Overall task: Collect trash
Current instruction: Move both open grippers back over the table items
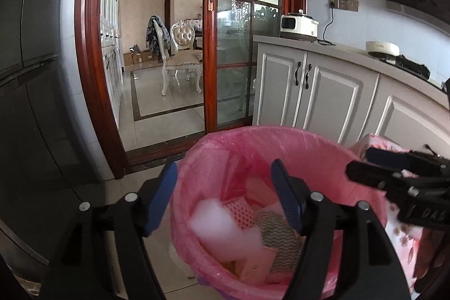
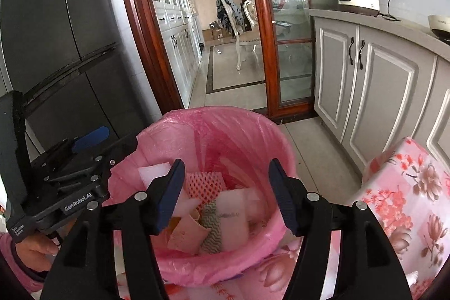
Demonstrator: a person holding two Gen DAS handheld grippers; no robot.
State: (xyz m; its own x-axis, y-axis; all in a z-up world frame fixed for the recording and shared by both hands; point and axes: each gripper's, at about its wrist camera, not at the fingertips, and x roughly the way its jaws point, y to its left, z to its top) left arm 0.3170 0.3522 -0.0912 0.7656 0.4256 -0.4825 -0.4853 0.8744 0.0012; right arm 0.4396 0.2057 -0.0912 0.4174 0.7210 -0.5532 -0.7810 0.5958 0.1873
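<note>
Trash fills the bottom of a round bin (image 1: 180,204) lined with a pink plastic bag (image 2: 225,125) whose top is folded out over the rim. The bin stands on the tiled kitchen floor (image 1: 157,131), between a dark fridge (image 2: 70,33) on one side and grey cupboard doors (image 2: 379,92) on the other, in front of a wooden sliding glass door (image 1: 239,47).

Inside the bin lie white foam blocks (image 1: 213,218), a piece of pink foam netting (image 2: 204,182), a cloth with a grey zigzag pattern (image 1: 277,239), a tan cardboard piece (image 2: 185,235) and a pale translucent packet (image 2: 233,224), all piled loosely together.

Left gripper (image 1: 223,200) hovers over the near left rim with its blue-padded jaws apart and nothing between them; one jaw is outside the bag's edge and the other over the inside. Right gripper (image 2: 226,194) hangs over the middle of the opening, jaws likewise spread and empty, above the netting and the packet.

A pink box with a flower print (image 2: 407,193) sits just beside the bin on the cupboard side. On the tabletop (image 1: 346,49) above stand a white cooker (image 1: 299,27), plugged into the wall, and a white bowl (image 1: 382,47).
</note>
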